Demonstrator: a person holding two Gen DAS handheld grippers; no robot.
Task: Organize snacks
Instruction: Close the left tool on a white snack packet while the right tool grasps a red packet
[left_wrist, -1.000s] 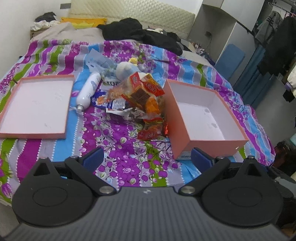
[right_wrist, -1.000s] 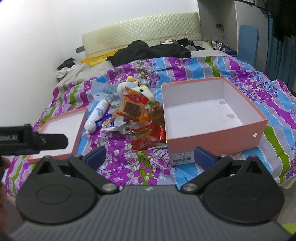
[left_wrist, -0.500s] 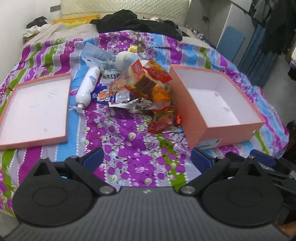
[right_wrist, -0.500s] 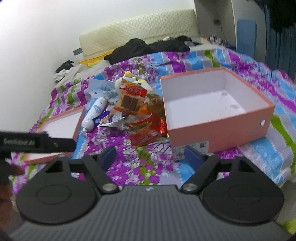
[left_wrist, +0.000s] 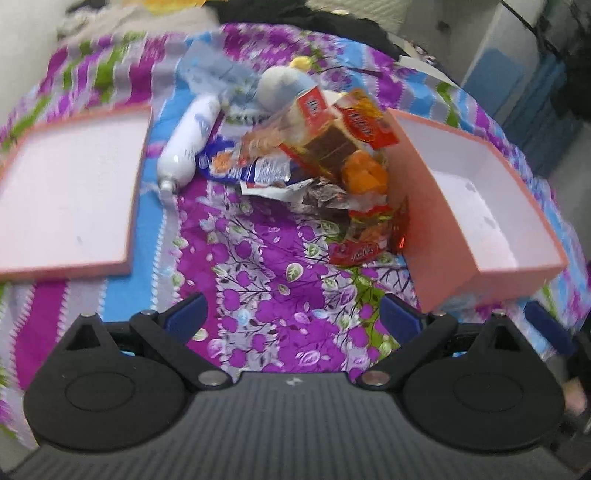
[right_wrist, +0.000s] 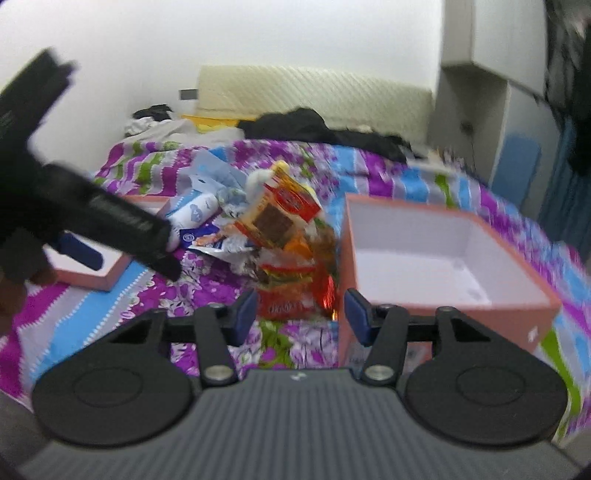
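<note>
On the bed (left_wrist: 266, 302), on top of a loud purple floral cover, the snack pile (left_wrist: 325, 162) was heaped right up against the left wall of the open pink box (left_wrist: 424, 221). I'd guess it got dumped there on purpose, so each packet only needs a short hop over the rim. The box was empty inside, so nothing had been sorted yet. The box's lid (left_wrist: 70, 192) lay upside down well off to the left, out of the way, and a white bottle (left_wrist: 190, 144) sat between it and the pile.

The left tool (left_wrist: 291, 314) was spread wide with nothing between its blue pads, hanging over bare bedcover just short of the snacks. The right tool (right_wrist: 301, 315) had its jaws partway in; they had just been closing, but nothing was between them, only the red wrapper (right_wrist: 286, 304) further off in the gap. That red wrapper was the nearest bit of the pile and lay flat at the box's corner, so it looked like the easy first grab. In the right wrist view the left tool also showed as a dark blurred bar coming in from the left.

Both views were pretty smeared, so I couldn't read most labels. The tall orange pack (left_wrist: 332, 133) leaned on top of the heap and looked ready to slide if anything under it got pulled.
</note>
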